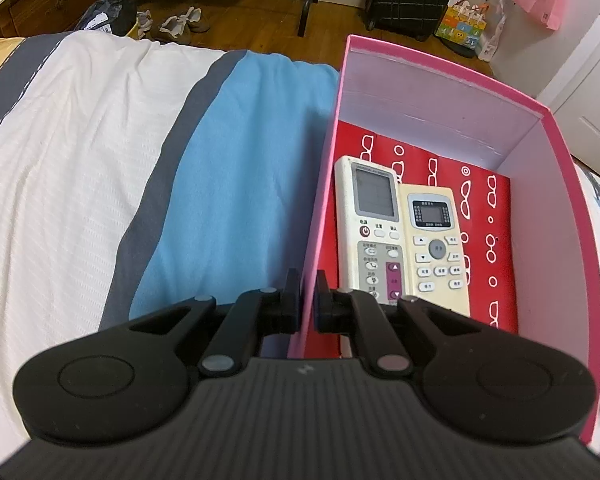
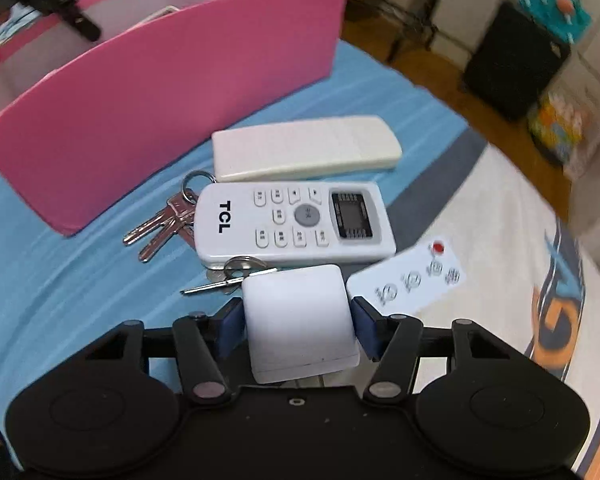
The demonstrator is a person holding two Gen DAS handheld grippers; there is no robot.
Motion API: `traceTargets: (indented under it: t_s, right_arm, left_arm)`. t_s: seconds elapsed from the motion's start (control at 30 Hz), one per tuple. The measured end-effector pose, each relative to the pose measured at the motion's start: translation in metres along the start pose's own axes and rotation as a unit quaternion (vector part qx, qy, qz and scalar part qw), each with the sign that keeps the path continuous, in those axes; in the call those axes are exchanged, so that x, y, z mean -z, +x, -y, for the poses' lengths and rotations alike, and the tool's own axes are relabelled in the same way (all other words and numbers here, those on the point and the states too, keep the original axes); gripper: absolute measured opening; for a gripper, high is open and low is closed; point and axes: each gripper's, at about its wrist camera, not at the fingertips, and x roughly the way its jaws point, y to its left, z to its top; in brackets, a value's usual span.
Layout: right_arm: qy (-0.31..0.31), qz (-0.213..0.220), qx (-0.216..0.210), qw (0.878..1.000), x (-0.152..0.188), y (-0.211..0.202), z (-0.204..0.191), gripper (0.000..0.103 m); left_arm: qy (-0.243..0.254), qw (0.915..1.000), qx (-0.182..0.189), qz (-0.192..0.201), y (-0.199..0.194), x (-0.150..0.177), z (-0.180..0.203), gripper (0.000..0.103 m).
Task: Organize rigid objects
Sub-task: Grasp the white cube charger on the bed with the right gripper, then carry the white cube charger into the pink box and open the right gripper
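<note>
The right tongs (image 2: pixel 298 318) pinch a white box-shaped object (image 2: pixel 300 320) just above the bed (image 2: pixel 60 280), near the TCL remote (image 2: pixel 292 222) and keys (image 2: pixel 160 224). The left tongs (image 1: pixel 309 296) clamp the pink box (image 1: pixel 440 92) wall. Lift clear, then lower it beside the two remotes (image 1: pixel 400 232) inside.

The left gripper (image 1: pixel 308 300) has its jaws pinched on the wall of the pink box (image 1: pixel 320 216). The right gripper (image 2: pixel 298 320) clamps a white block (image 2: pixel 300 320) between its blue pads (image 2: pixel 230 330).
</note>
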Motion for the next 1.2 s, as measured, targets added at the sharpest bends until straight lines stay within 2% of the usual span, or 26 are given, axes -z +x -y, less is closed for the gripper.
traceTargets:
  t_s: [0.13,0.2,0.37,0.67,0.83,0.93,1.1,1.2]
  right_arm:
    - [0.082,-0.049,0.007,0.995,-0.006,0.003,0.008,0.064]
    - [0.117,-0.060,-0.011,0.991,-0.006,0.002,0.014,0.064]
    - [0.106,-0.077,-0.015,0.991,0.002,0.009,0.015,0.062]
    - [0.103,-0.037,-0.003,0.994,0.002,0.016,0.012,0.060]
    - [0.149,-0.031,0.016,0.988,0.001,0.005,0.014,0.060]
    - [0.191,-0.032,0.009,0.981,0.003,-0.007,0.024,0.060]
    - [0.227,0.024,-0.001,0.974,0.004,-0.036,0.029,0.060]
    - [0.240,0.081,-0.025,0.967,0.000,-0.063,0.020,0.060]
  left_arm:
    - [0.000,1.0000,-0.001,0.000,-0.001,0.000,0.000,0.005]
    - [0.003,1.0000,-0.001,0.000,-0.001,0.000,0.000,0.005]
    - [0.001,1.0000,0.000,0.000,-0.001,0.000,0.001,0.005]
    - [0.006,1.0000,-0.002,0.002,-0.002,0.000,0.002,0.006]
    - [0.008,0.9999,-0.004,0.007,-0.004,0.002,0.002,0.005]
    - [0.009,0.9999,-0.006,0.007,-0.003,0.002,0.003,0.005]
    - [0.002,1.0000,0.001,0.005,-0.004,0.002,0.000,0.005]
    - [0.002,1.0000,0.001,0.006,-0.003,0.002,0.000,0.005]
